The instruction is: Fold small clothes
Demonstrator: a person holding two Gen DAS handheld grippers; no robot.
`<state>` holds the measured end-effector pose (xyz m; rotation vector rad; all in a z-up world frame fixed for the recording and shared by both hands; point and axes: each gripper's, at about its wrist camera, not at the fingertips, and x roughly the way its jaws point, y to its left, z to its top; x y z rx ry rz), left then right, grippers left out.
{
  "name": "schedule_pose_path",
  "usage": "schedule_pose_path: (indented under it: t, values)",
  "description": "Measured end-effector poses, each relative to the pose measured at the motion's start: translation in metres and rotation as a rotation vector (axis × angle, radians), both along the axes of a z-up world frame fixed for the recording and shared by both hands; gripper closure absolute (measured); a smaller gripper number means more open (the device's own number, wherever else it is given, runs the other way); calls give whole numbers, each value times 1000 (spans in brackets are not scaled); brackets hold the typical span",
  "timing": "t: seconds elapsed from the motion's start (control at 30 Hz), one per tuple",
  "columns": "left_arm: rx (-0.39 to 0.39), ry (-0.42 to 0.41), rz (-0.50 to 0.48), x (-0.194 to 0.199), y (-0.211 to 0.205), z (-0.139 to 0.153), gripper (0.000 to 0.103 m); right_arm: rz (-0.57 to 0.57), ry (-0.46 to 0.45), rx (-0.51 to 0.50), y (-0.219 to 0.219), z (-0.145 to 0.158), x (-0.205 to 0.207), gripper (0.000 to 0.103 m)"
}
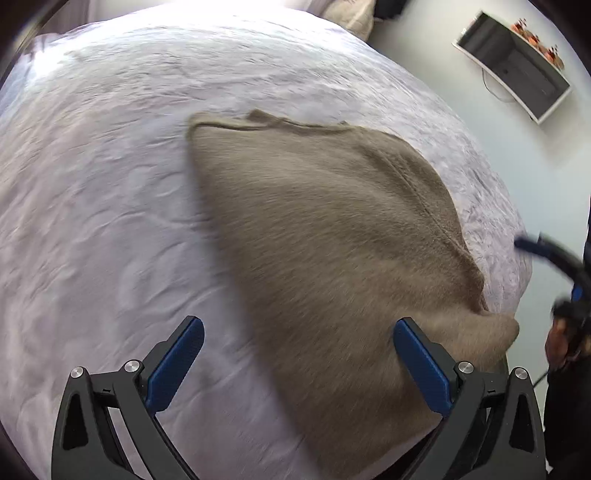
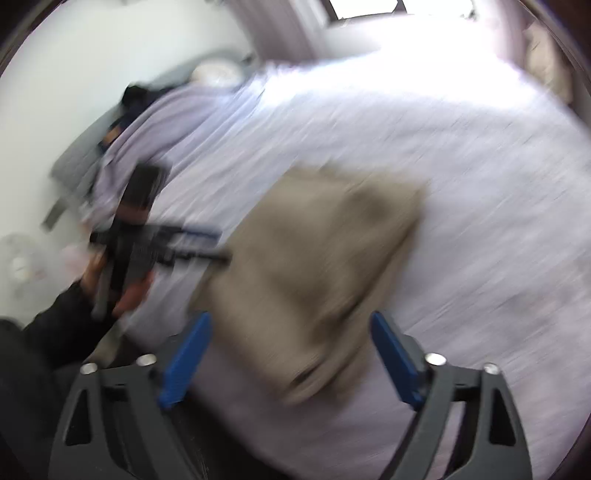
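A small taupe knitted garment (image 1: 325, 251) lies flat on the pale lilac bedspread (image 1: 110, 184), its near end at the bed's edge. My left gripper (image 1: 299, 332) is open and empty above the garment's near left part. In the right wrist view, which is blurred, the garment (image 2: 317, 258) lies ahead and my right gripper (image 2: 291, 325) is open and empty over its near end. The left gripper (image 2: 221, 243) shows there too, at the garment's left edge. The right gripper's blurred tip (image 1: 524, 243) shows at the right of the left wrist view.
The bed's edge runs down the right side in the left wrist view, with pale floor (image 1: 535, 166) and a dark tray-like shelf (image 1: 513, 66) beyond. A beige pillow (image 1: 351, 14) lies at the head. In the right wrist view, dark clutter (image 2: 136, 96) sits beside the bed's left.
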<state>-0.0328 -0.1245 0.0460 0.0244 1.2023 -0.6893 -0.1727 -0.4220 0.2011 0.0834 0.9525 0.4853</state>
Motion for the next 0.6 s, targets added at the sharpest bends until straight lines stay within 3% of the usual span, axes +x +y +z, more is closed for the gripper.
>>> schedule_pose_path:
  t: [0.07, 0.2, 0.23, 0.27, 0.3, 0.37, 0.43, 0.5, 0.6]
  values:
    - [-2, 34, -4, 10, -13, -11, 0, -85, 16, -17, -14, -8, 25, 1]
    - [-107, 127, 23, 28, -17, -24, 0, -153, 225, 159, -27, -66, 84, 1]
    - [-124, 125, 28, 30, -19, -24, 0, -139, 269, 199, -21, -82, 95, 4]
    - [-136, 119, 29, 31, -22, -25, 0, -118, 283, 208, -11, -92, 102, 13]
    - [-136, 118, 31, 31, -25, -25, 3, -95, 273, 188, 3, -98, 101, 19]
    - [-145, 107, 20, 31, -25, -21, 33, -74, 210, 79, 30, -96, 100, 32]
    - [-171, 101, 23, 33, -16, -13, 53, -48, 177, 52, 43, -84, 100, 50]
    - [-188, 100, 30, 34, -7, -3, 57, -30, 135, 56, 51, -68, 96, 53]
    - [-142, 37, 36, 32, 4, 18, 57, 15, 85, 6, 74, -48, 94, 54]
